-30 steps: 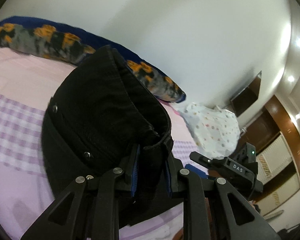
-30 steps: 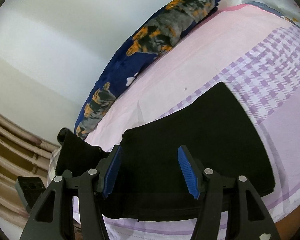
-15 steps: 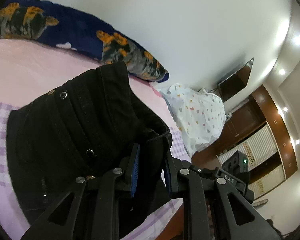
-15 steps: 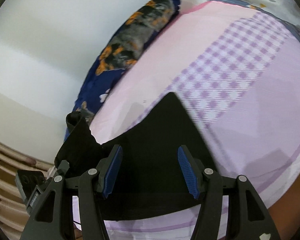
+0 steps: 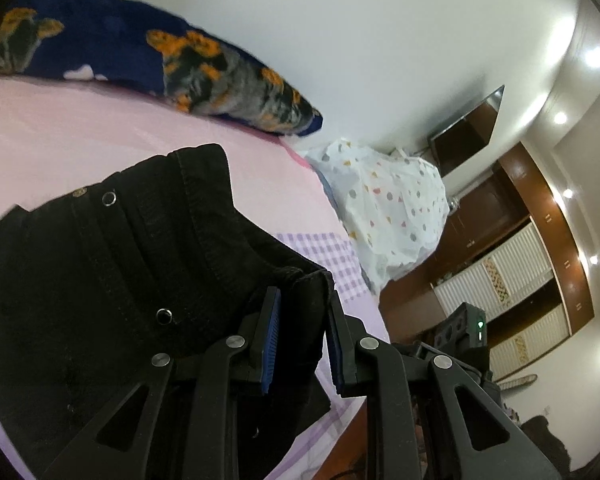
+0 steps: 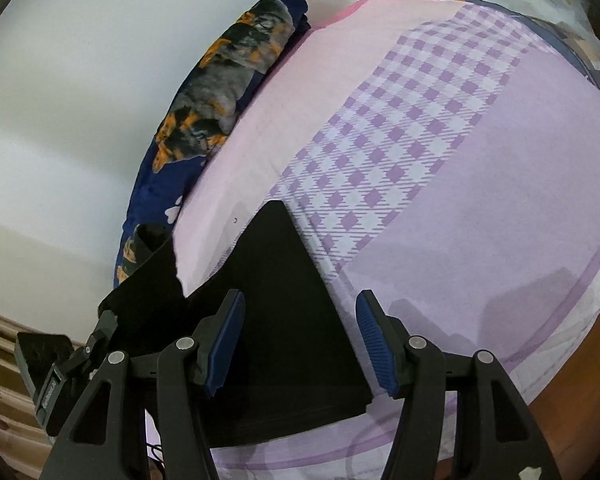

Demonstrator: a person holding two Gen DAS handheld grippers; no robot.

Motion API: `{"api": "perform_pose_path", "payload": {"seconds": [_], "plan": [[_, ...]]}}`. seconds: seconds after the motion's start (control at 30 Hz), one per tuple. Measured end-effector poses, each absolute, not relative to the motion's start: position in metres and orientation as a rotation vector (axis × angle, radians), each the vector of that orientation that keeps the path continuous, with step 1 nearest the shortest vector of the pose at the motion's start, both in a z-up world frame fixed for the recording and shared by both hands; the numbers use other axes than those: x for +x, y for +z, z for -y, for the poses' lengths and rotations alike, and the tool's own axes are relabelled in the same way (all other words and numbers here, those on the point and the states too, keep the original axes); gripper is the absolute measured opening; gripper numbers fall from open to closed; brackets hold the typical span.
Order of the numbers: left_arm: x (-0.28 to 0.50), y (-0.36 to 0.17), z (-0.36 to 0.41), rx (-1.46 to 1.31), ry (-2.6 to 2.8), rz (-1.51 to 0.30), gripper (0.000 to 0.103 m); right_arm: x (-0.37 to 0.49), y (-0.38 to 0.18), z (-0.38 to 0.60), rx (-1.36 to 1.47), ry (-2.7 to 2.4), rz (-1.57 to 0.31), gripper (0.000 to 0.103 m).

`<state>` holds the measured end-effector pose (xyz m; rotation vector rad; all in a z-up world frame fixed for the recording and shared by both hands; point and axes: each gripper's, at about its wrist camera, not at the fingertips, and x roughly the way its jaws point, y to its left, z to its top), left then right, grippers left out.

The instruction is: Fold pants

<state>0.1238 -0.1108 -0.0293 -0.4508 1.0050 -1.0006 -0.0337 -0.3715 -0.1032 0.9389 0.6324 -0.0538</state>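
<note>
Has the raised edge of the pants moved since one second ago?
Yes. In the left wrist view, the pants edge has sunk below the pillow, nearer the sheet.

A bed fills most of both views, its sheet pale pink, lilac and purple-checked. A navy pillow with orange and grey print lies along the plain white wall. A dotted white cover is heaped at the bed's far end. Beyond stand dark wooden wardrobes with white slatted doors, under bright ceiling spotlights
</note>
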Motion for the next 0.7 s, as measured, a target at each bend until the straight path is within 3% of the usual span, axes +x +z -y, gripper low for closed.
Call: {"api": "perform_pose_path", "payload": {"seconds": [0.53,0.7], "plan": [[0.093,-0.078,0.159,-0.215,-1.041,-1.127,0.022,-0.025,-0.108,0.374,0.944,-0.039,-0.655,0.056],[0.086,-0.075,0.166,-0.210,-1.062,-1.149,0.030,-0.023,-0.104,0.373,0.930,-0.020,-0.654,0.056]]}}
